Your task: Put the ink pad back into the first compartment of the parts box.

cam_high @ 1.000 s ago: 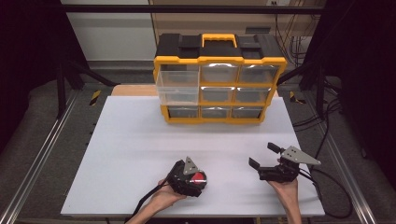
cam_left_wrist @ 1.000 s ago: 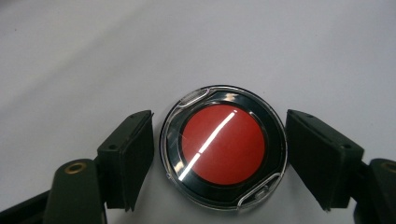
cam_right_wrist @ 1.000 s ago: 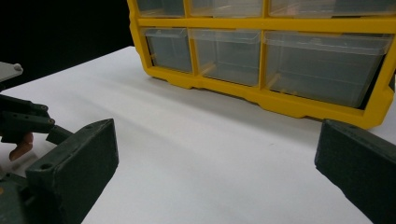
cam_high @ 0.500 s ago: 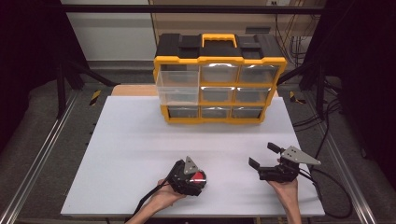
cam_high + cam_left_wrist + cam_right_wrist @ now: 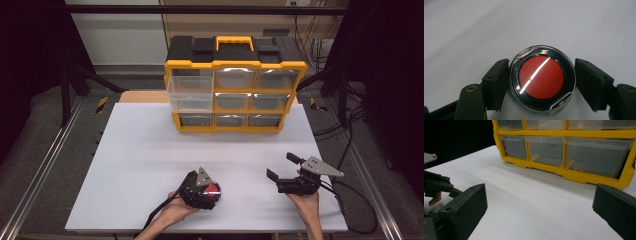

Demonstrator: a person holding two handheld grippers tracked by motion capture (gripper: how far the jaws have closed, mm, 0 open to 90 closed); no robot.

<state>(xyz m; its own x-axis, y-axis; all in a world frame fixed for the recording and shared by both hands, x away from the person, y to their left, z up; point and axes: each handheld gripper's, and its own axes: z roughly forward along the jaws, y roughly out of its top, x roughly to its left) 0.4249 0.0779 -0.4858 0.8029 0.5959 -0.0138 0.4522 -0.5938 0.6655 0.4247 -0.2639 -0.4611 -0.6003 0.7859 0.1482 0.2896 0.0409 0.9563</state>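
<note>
Left gripper view — left tongs (image 5: 541,85) flanking red disc (image 5: 541,77)

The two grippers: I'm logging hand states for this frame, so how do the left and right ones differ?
The left gripper has its jaws on either side of a round red disc in a clear case; the right gripper has nothing between its jaws. The left one points down at the white table; the right one faces the yellow drawer organizer. Both are hand-held with black jaws.
</note>
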